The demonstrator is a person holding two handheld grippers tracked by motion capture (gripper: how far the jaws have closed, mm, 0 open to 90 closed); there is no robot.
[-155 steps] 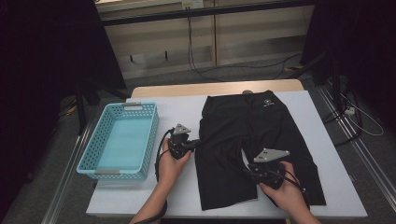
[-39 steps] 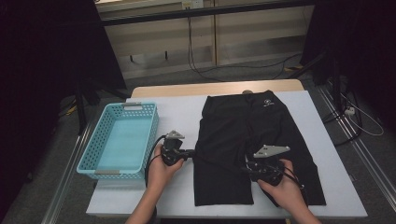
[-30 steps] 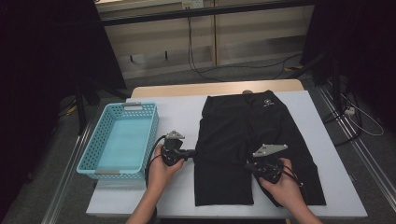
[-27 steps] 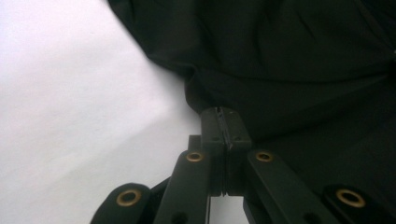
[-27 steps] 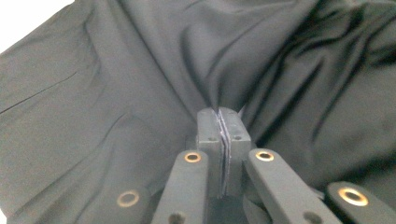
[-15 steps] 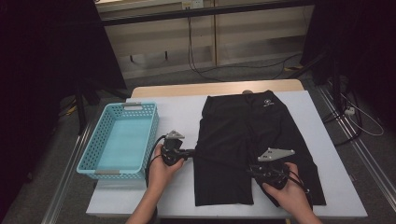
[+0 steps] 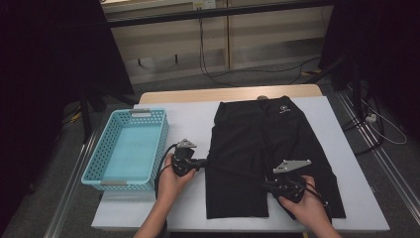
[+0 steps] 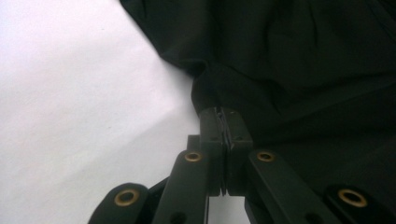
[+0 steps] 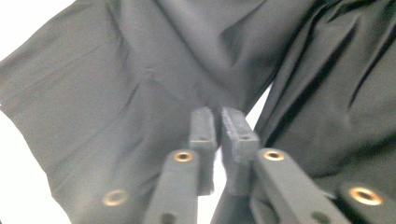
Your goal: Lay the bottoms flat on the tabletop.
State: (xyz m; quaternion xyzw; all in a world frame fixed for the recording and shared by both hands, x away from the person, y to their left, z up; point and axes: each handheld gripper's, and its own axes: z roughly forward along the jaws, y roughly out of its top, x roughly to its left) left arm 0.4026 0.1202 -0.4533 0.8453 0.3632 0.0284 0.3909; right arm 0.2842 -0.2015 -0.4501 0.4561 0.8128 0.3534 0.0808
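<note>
Black shorts lie flat on the white table, waistband at the far side. My left gripper points right and is shut on the shorts' left side edge; in the left gripper view its jaws pinch a fold of the dark cloth. My right gripper sits at the inner edge of the left leg, near the split between the legs. Its jaws have just been closing and stand together with a thin slit. I cannot make out cloth pinched between them.
A light blue plastic basket stands empty on the table's left part, just left of my left hand. Bare white table lies between basket and shorts. Cables run across the floor beyond the far edge.
The left gripper has turned from over the cloth to grip the shorts' left edge, then stayed put. The right gripper has slid slightly nearer and to the right along the leg.
</note>
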